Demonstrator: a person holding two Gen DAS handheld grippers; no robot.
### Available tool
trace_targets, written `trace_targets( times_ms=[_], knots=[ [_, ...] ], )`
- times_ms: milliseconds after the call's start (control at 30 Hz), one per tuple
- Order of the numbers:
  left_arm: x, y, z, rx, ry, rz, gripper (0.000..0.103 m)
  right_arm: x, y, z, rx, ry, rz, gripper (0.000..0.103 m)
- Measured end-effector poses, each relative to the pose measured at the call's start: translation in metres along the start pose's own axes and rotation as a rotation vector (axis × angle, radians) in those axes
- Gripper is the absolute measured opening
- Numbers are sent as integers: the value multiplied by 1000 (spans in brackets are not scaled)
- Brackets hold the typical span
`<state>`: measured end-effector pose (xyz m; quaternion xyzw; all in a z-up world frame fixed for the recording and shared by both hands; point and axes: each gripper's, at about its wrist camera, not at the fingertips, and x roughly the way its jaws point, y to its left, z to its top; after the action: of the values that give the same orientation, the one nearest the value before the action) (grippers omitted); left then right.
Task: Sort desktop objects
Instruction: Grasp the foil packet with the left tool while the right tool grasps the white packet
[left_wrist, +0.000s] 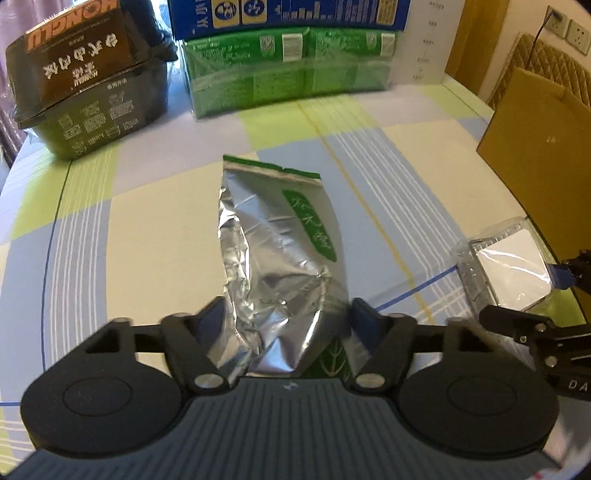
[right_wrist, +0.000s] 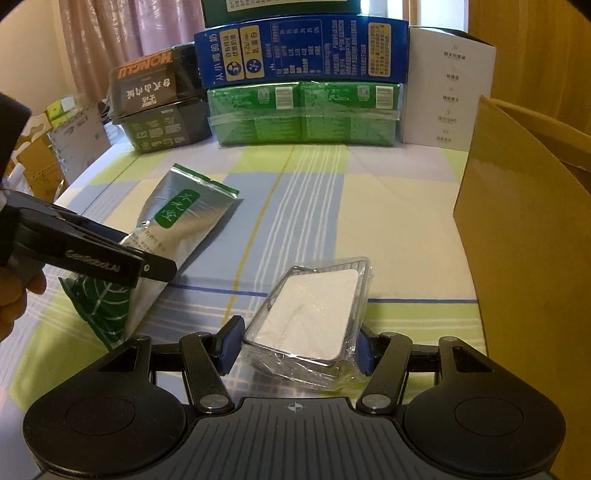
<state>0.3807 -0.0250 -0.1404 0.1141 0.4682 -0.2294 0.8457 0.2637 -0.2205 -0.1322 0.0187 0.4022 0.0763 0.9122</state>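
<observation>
On the checked cloth (right_wrist: 388, 206), the left gripper (left_wrist: 286, 314) had its fingers pressed against both sides of a silver foil pouch (left_wrist: 280, 236), pinching its lower end, likely for lifting. Just beside it, the right gripper (right_wrist: 295, 345) was clamped on a clear-wrapped white packet (right_wrist: 314, 314). A brown cardboard box (right_wrist: 524, 229) stood near on the right, probably the sorting bin.

We see a tabletop (right_wrist: 369, 206) under a checked cloth of pale yellow, green and grey-blue. Beyond its far left corner hangs a pink curtain (right_wrist: 96, 40), lit from behind. Past the right edge we find a tan quilted panel (left_wrist: 554, 62) and white wall sockets (left_wrist: 569, 26), one with a dark cable plugged in. Cardboard boxes (right_wrist: 40, 162) crowd the floor off the left edge.
</observation>
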Motion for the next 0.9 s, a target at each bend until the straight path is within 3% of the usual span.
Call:
trace_targets(
  times_ms=[100,200,500,567,667,800,900],
  knots=[
    [-6,-5,-4,20,12,-6,51,-2,3,-3,-4,10,15,57],
    [-20,-12,-16,32,46,-12,47,-12,5,-9,0,21,28,57],
    [-87,-40,-82,-15,95,-76,46,-67,8,-64,-8,84,74,57],
    [-98,-47,-95,23,101,-110,46,-77,8,-74,-7,96,93,57],
    [-109,-52,-109,9,100,-117,50,-87,6,-87,-7,94,97,58],
    [-115,-48,-114,-15,84,-86,58,-96,9,-99,-5,79,46,75],
    [-118,-42,-113,-47,61,-86,63,-99,10,-104,48,59,4,80]
  ],
)
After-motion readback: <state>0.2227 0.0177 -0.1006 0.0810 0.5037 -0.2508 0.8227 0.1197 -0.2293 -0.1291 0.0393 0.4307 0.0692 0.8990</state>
